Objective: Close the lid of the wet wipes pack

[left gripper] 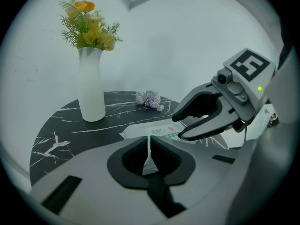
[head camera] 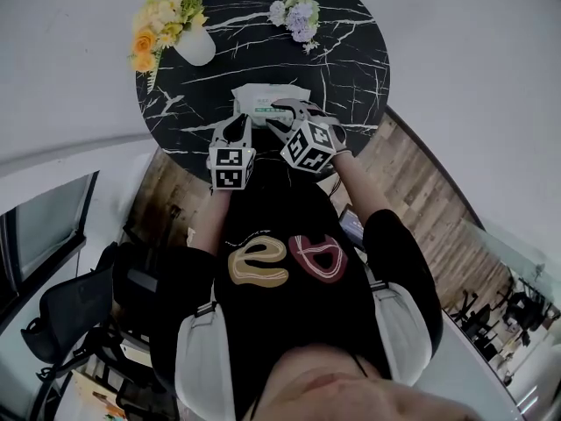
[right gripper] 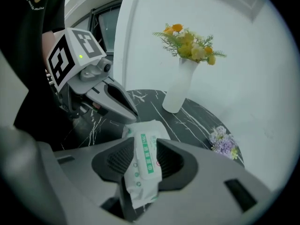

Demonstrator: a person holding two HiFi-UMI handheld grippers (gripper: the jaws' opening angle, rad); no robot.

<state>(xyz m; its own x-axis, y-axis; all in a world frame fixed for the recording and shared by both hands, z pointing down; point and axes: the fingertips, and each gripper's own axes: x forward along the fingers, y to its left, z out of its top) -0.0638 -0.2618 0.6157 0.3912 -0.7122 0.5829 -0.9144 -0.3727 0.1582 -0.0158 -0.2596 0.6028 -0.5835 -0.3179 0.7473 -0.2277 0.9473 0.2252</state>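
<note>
The white wet wipes pack (head camera: 261, 102) with a green label lies near the front of the round black marble table (head camera: 351, 68). My left gripper (head camera: 237, 126) is at the pack's near left corner. In the left gripper view its jaws (left gripper: 149, 143) are shut on a thin white edge of the pack (left gripper: 157, 131). My right gripper (head camera: 294, 114) reaches over the pack's right side, and its jaws (right gripper: 140, 146) stand open with the pack (right gripper: 145, 156) lying lengthwise in the gap. I cannot make out the lid's state.
A white vase of yellow flowers (head camera: 195, 44) stands at the table's back left, and a small purple bouquet (head camera: 298, 16) lies at the back. Wooden floor and an office chair (head camera: 70, 314) lie below the table's near edge.
</note>
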